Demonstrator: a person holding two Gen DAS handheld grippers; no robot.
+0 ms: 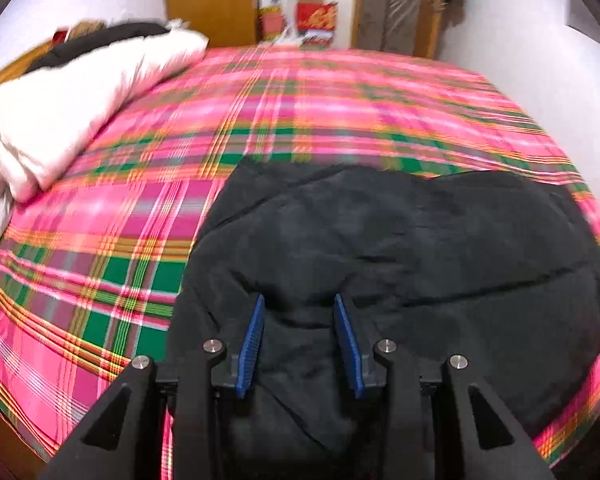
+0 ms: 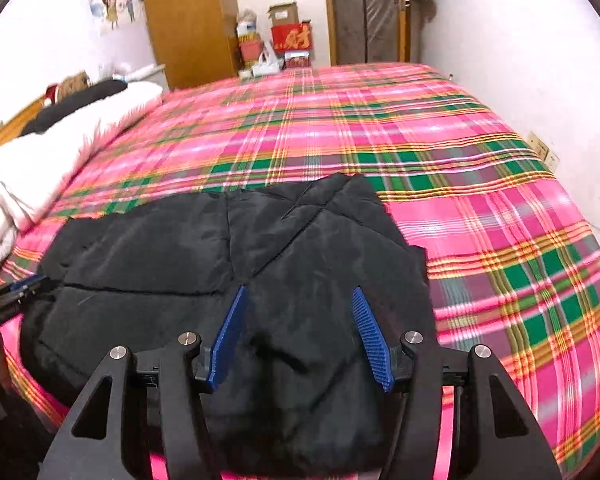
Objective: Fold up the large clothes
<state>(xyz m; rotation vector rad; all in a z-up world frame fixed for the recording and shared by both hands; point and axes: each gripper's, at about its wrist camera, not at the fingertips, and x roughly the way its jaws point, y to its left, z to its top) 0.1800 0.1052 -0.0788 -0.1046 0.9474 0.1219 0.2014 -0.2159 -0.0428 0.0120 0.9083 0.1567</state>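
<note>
Bedroom first: white walls, a wooden wardrobe [image 2: 188, 20] and boxes at the far end, and filling the view a bed under a pink and green plaid sheet [image 2: 480, 240]. White bedding [image 1: 68, 108] is piled along its left side. On the near edge of the bed lies the black padded jacket [image 2: 220, 248], already gathered into a compact, roughly squared bundle, so the main folds look done, though blur makes the layers hard to count. What is left seems to be a last fold or smoothing. Left gripper [image 1: 299, 340] hangs over the jacket's left part, jaws partly apart, nothing between them. Right gripper [image 2: 300, 336] hangs over the right part, jaws wider, empty too.
</note>
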